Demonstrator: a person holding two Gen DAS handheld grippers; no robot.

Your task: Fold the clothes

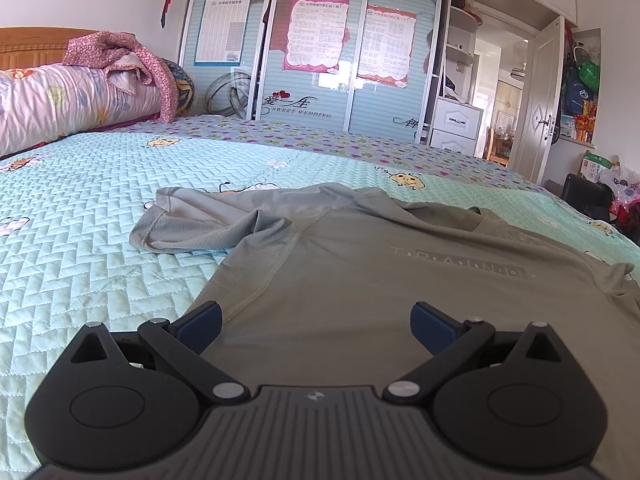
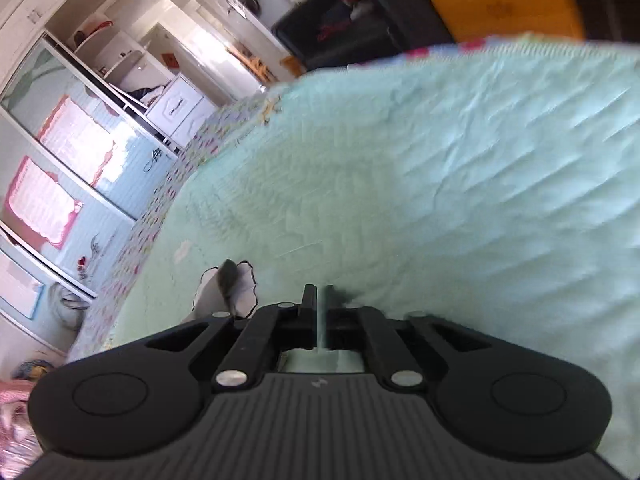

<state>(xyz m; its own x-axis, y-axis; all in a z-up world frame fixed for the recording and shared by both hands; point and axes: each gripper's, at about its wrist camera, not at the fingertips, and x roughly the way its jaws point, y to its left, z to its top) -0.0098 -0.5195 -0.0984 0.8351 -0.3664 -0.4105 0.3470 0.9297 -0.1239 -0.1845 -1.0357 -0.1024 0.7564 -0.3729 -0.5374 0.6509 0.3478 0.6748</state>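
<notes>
Two tools are seen: the left tool (image 1: 316, 322) is spread wide, empty, over the grey shirt (image 1: 360, 280) laid flat on the bed (image 1: 100, 208); the right tool (image 2: 319, 300) is nearly closed, seemingly empty; a shallow pinch could bunch the fabric

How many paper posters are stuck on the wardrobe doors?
3: a blue-edged poster on the left door, one pink poster on the middle door, another pink poster on the right door.

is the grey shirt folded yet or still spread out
Spread out. The grey shirt lies flat, chest print up, on the quilt, one sleeve extended and rumpled; no fold visible.
</notes>
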